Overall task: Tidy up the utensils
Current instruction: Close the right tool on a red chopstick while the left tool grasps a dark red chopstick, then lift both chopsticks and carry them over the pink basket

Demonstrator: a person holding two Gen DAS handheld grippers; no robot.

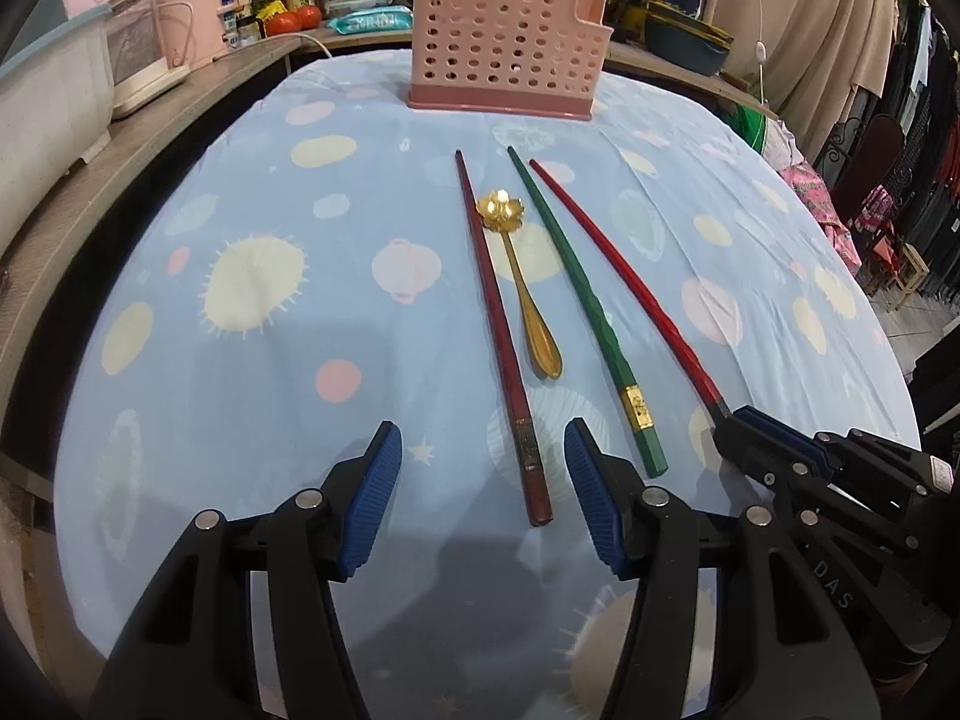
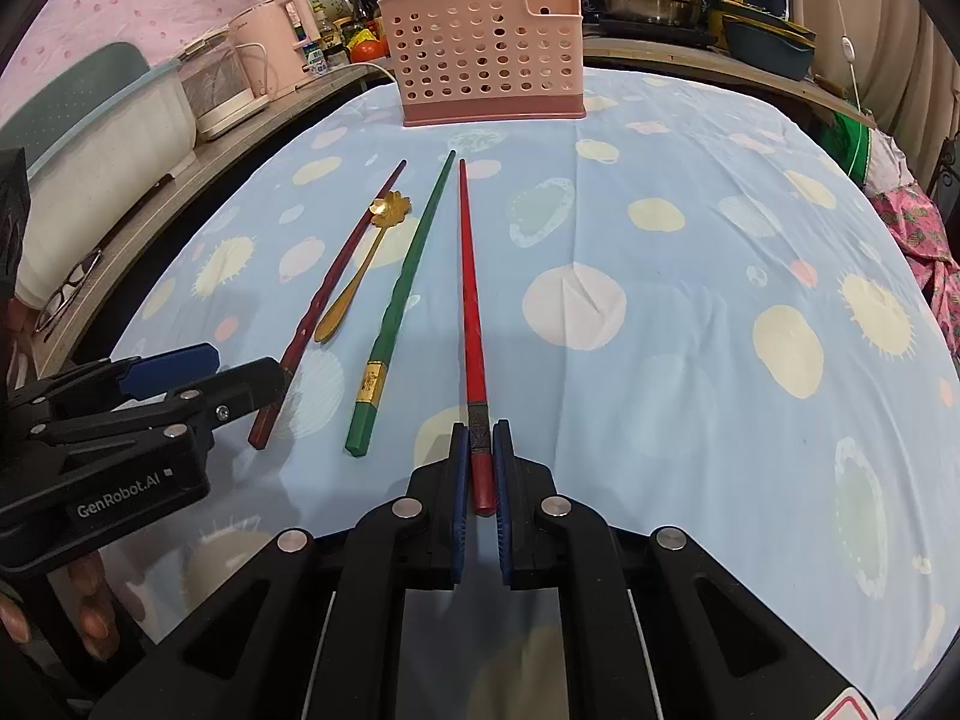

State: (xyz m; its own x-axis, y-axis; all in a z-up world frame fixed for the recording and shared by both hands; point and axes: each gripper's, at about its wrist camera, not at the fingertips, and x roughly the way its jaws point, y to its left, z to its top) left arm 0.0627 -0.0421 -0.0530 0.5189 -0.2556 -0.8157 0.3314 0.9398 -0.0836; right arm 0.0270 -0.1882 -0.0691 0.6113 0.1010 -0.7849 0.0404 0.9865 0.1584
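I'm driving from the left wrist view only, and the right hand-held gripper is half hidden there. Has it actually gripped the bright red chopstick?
Observer: Yes. The right hand-held gripper is shut on the bright red chopstick, pads either side of its patterned band.
Operator: Is the end flush with the fingertips?
Observer: No, the butt end runs back between the pads, behind the tips.
Operator: Anything on my side that I miss?
Observer: A pair of glasses lies on the wooden ledge.
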